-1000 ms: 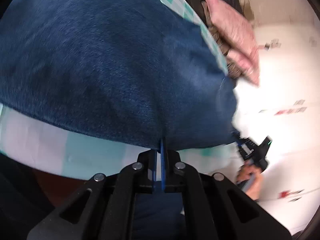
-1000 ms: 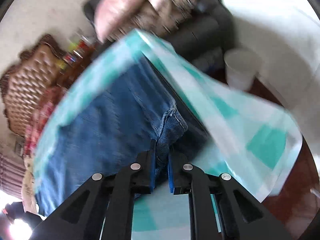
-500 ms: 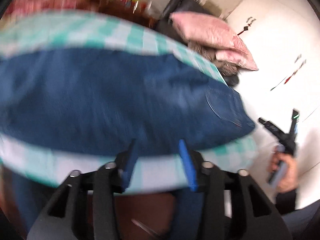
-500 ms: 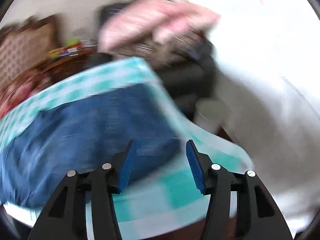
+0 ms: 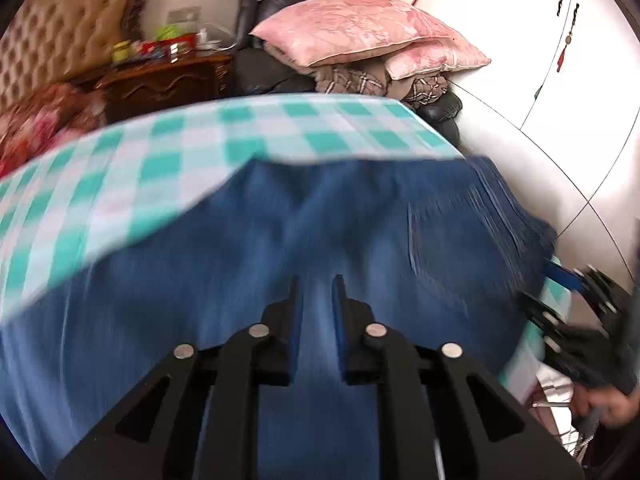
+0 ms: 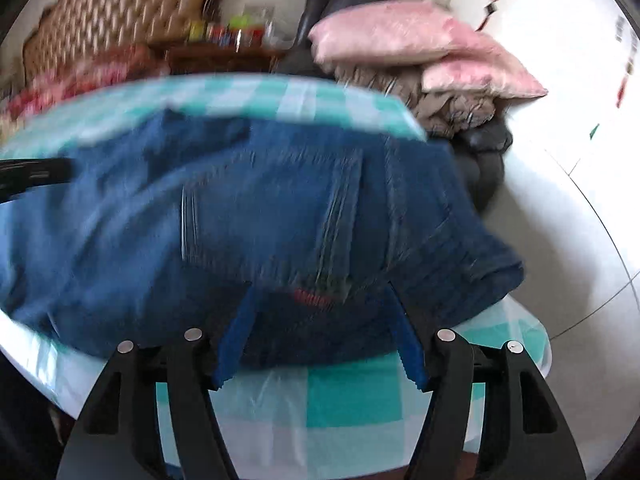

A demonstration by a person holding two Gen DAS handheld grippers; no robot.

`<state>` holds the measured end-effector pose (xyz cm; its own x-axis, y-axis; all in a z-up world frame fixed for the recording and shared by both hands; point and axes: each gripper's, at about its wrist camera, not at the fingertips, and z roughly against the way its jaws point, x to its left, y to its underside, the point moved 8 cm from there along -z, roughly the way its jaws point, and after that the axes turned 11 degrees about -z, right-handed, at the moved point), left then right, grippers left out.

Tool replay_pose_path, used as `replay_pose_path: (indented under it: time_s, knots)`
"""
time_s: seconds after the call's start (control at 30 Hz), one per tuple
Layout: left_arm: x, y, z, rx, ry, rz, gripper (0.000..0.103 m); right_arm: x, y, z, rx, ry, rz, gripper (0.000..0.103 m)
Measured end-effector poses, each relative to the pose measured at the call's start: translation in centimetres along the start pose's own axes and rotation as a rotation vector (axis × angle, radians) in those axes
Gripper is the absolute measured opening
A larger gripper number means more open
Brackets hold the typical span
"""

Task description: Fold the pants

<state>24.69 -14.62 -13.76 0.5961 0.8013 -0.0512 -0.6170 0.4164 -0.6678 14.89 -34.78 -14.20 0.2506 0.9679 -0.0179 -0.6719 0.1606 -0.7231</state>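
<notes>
Both wrist views close above the jeans [image 5: 280,248], facing the pink pillows [image 5: 360,28], sharing both

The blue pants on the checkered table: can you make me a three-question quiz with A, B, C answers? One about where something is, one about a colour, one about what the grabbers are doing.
1. Where do the jeans lie?
A. on the checkered tablecloth
B. on the pink pillows
C. on the floor

2. What colour are the pillows stacked behind the table?
A. green
B. pink
C. yellow

3. What is the right gripper doing?
A. clamped shut on the jeans
B. open, holding nothing
C. squeezing a pillow

Answers:
1. A, teal-and-white checks show around the denim.
2. B, both pillows on the dark chair are pink.
3. B, its blue fingers stand wide apart; the left gripper is open too.
</notes>
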Motion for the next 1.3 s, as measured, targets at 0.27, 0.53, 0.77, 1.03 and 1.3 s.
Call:
replay_pose_path:
  time_s: [0.27, 0.53, 0.77, 1.03, 1.3]
  knots:
    - [0.4, -6.2, -11.8, 0.120, 0.097, -0.181, 0.011, -1.5, 1.0, -3.2, 0.055, 0.026, -0.040, 0.065]
    - [-0.4, -8.4, -11.2, 0.047, 0.141, -0.189, 0.017, -1.7, 0.7, -3.7, 0.072, -0.011, -0.078, 0.065]
    - [-3.1, -10.4, -12.9, 0.010, 0.054, -0.193, 0.020, -1.5, 1.1, -3.3, 0.074, -0.011, -0.079, 0.068]
    - [-10.0, -11.6, -15.7, 0.070, 0.119, -0.213, 0.068, -1.5, 0.9, -3.6, 0.088, -0.009, -0.080, 0.069]
    - [-1.5, -5.5, -3.2, -0.134, -0.009, 0.025, 0.060, -1.6, -2.0, -2.9, 0.078, -0.011, -0.060, 0.070]
